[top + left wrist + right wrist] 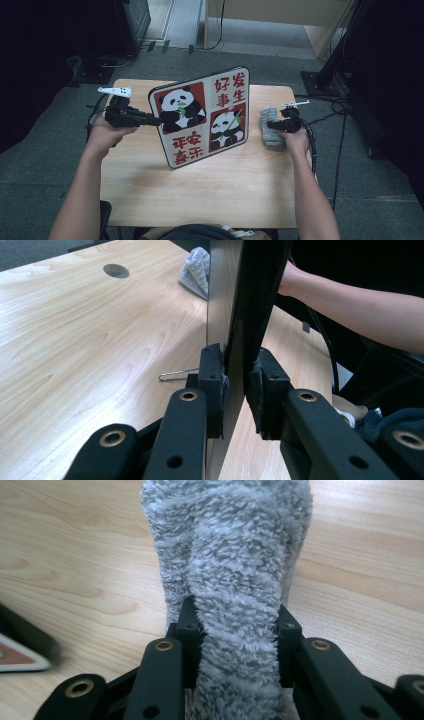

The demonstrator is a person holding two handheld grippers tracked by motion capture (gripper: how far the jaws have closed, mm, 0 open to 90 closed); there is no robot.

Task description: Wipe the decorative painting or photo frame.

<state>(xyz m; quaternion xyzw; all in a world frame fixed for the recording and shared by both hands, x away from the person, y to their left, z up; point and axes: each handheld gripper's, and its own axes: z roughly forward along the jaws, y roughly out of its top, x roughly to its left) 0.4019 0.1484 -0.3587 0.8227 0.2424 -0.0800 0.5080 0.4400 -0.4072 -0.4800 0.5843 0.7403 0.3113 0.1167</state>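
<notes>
High view is showing a person seated at a pale wooden surface (pixel 200 185), both forearms reaching in from the bottom edge. The left gripper (pixel 150 119) is gripping the left edge of a panda board (pixel 202 116), a flat rounded-corner panel printed with two pandas on red squares and red Chinese characters. The board is standing tilted, its lower edge resting on the surface and its printed face turned toward the person. The left hand (pixel 105 132) is wrapping around the gripper body just left of the board.

Left gripper view is looking along the board's thin edge (pixel 235 315), which is rising straight up between the two black fingers (pixel 212 385); both pads are pressing against the panel's faces, so the fingers are closed down to the board's thickness. A thin metal wire piece (pixel 177 374) is lying on the wood just beyond the left finger, and a round hole (pixel 116 270) is showing in the surface farther off.

On the right side of the high view, the right gripper (pixel 272 125) is sitting against a grey fluffy cloth (pixel 270 131) lying on the surface, near the board's right edge but apart from it. The right hand (pixel 296 140) is holding that gripper from behind.

Right gripper view is showing the grey cloth (pixel 235 580) bunched into a thick fold between the fingers (pixel 189 630), which are partly closed and squeezing it from both sides. A corner of the board (pixel 20 657) is showing at the lower left.
</notes>
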